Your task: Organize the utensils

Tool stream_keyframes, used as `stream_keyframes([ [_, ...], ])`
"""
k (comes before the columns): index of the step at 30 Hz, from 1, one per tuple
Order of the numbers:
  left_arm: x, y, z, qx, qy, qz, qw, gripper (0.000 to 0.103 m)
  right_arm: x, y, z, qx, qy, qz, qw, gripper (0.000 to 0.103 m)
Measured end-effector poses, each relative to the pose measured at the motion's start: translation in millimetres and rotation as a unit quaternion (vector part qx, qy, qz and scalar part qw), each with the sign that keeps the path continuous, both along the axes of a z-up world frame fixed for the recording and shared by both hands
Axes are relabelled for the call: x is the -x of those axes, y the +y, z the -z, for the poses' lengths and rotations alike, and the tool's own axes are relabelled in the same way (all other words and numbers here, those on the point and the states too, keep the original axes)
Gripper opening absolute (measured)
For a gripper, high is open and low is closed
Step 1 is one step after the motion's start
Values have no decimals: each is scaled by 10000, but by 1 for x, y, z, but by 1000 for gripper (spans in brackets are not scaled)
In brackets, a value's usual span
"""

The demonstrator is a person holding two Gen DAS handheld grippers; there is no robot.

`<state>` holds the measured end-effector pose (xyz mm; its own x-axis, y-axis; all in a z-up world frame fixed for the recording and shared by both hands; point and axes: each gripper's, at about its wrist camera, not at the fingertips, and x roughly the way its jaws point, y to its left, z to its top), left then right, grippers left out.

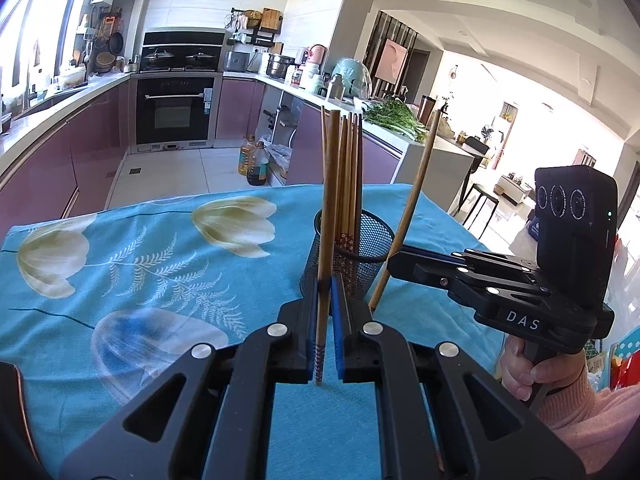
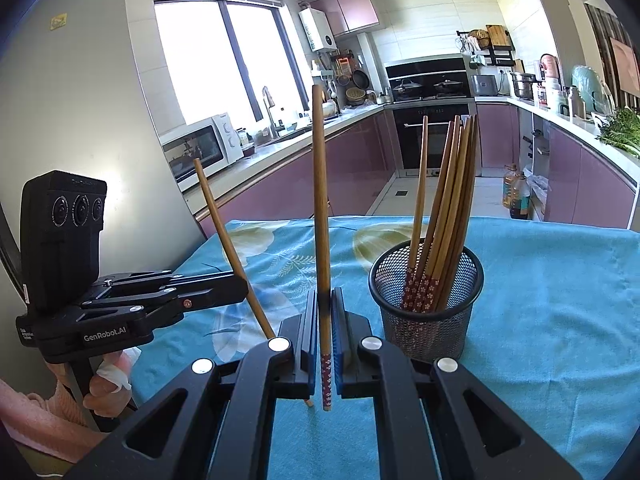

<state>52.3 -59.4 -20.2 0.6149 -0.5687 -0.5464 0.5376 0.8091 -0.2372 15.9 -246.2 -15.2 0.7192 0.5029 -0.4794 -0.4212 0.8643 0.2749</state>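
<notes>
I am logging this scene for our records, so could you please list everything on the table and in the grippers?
Mesh holder: one, black, standing on the cloth, right of the right gripper in its own view.
Chopsticks in holder: about seven, brown wood with red flowered ends, upright and leaning.
Held chopsticks: two, same kind; one in the left gripper, one in the right.
Tablecloth: one, turquoise with pale flowers, covering the table.
Left gripper: black, blue pads, shut on a chopstick.
Right gripper: black, blue pads, shut on a chopstick.
Hands: left, right, on the handles.
</notes>
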Motion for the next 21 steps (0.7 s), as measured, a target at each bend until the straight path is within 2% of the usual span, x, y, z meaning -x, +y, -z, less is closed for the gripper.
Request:
stream_keyframes([
  [21,10,-12,1,-216,-67,341,9992,7,-16,28,2,214,-29,-377,9991,5],
])
